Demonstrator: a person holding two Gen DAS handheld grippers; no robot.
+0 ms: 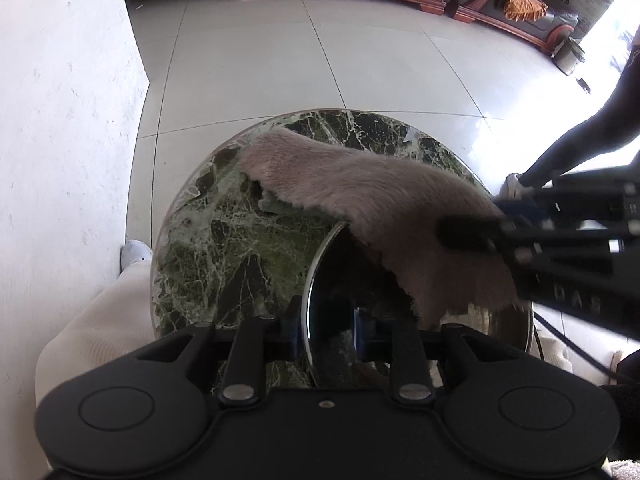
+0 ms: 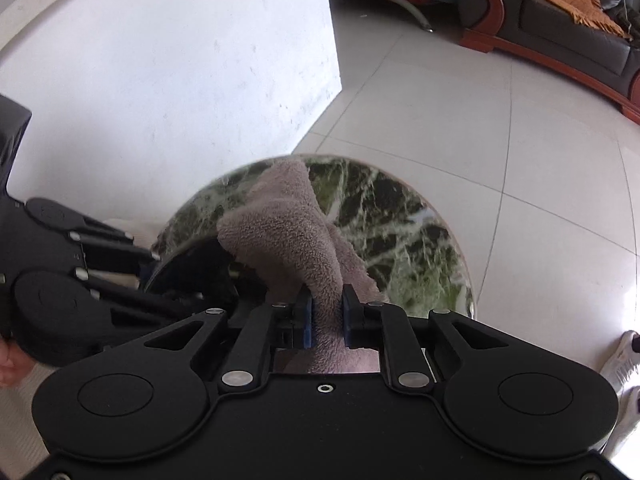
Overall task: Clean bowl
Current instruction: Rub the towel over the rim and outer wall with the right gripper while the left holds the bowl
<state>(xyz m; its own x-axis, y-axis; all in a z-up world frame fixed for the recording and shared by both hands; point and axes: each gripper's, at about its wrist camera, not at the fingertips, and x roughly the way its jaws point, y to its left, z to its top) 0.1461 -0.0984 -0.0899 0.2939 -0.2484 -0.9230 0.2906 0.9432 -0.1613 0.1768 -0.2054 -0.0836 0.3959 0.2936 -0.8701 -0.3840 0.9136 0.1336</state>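
The wiping step is judged to be in hand: the bowl, a shiny metal one with a thin polished rim, is steadied at its near edge on the round desk, and the rim is seen clamped between the blue-padded fingers of the left gripper. A fluffy, taupe cloth of towelling pile is pinched between the nearly closed fingers of the right gripper, and is draped over the far side of the bowl's rim, with its loose end trailing onto the desk. The desk top is of dark green marble with white veins and a glossy finish. For the next move, the cloth would probably need to be pressed down into the bowl's interior and swept around, while the rim is kept firmly held so the smooth bowl cannot slide.
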